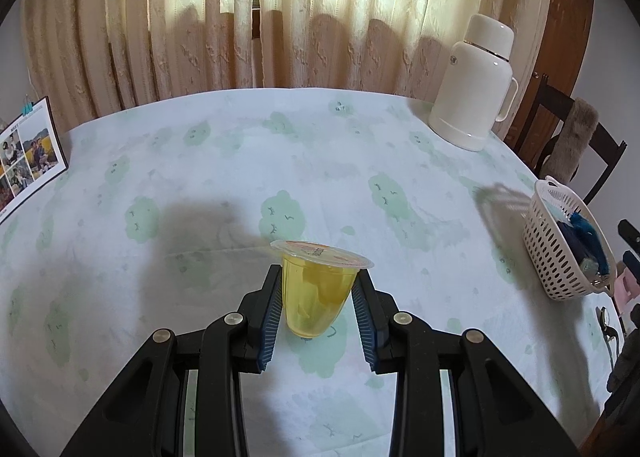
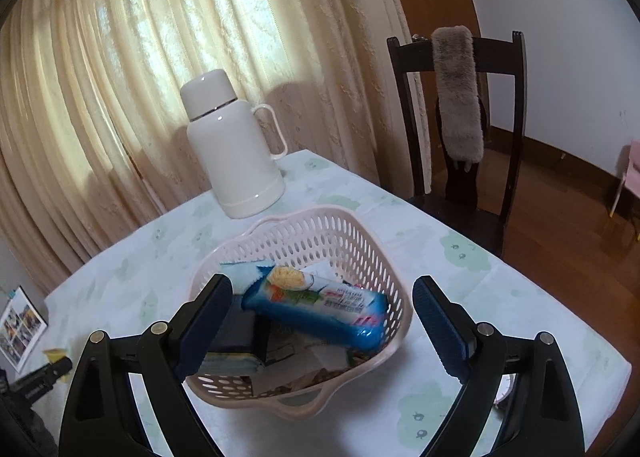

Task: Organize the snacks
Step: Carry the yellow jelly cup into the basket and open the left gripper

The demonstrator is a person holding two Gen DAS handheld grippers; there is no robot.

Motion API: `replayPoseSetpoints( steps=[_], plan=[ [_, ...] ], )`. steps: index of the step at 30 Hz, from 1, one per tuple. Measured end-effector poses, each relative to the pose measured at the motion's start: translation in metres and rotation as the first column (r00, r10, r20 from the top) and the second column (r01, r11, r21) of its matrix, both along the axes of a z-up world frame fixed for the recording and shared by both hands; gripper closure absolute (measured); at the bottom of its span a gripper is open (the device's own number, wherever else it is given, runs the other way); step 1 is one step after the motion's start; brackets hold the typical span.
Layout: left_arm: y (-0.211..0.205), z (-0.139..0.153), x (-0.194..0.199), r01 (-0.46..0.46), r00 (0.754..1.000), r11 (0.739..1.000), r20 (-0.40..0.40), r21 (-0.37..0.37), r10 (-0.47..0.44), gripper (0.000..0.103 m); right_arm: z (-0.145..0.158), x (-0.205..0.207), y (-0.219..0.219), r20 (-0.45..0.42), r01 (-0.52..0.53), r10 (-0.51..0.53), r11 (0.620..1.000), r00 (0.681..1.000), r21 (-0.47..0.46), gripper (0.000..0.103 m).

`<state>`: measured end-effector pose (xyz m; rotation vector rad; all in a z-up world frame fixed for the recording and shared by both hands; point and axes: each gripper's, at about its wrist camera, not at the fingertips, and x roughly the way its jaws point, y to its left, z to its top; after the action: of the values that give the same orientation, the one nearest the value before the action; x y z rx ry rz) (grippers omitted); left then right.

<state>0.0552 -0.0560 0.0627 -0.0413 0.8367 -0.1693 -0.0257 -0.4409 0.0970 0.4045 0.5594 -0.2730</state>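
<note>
Jelly cup (image 1: 318, 289) sits mid-table nr the front edge, clamped in my left gripper (image 1: 318, 297), pads on the tapered sides under the rim. Feels light but slick plastic w/ a thin foil lid, so squeeze gently, keep upright. Right gripper (image 2: 320, 321) hangs wide apart, empty, over the basket (image 2: 320, 229) nr the table's right edge; blue packet (image 2: 316, 309) lies inside.
</note>
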Motion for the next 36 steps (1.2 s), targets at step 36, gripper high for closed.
replayPoseSetpoints(
  steps=[36],
  plan=[
    [-0.205,0.042,-0.022,0.425,0.904,0.905,0.052,0.014,-0.425,0.072,-0.018,-0.049,-0.035,0.175,0.23,-0.21,0.968,0.962,-0.1,0.011]
  ],
)
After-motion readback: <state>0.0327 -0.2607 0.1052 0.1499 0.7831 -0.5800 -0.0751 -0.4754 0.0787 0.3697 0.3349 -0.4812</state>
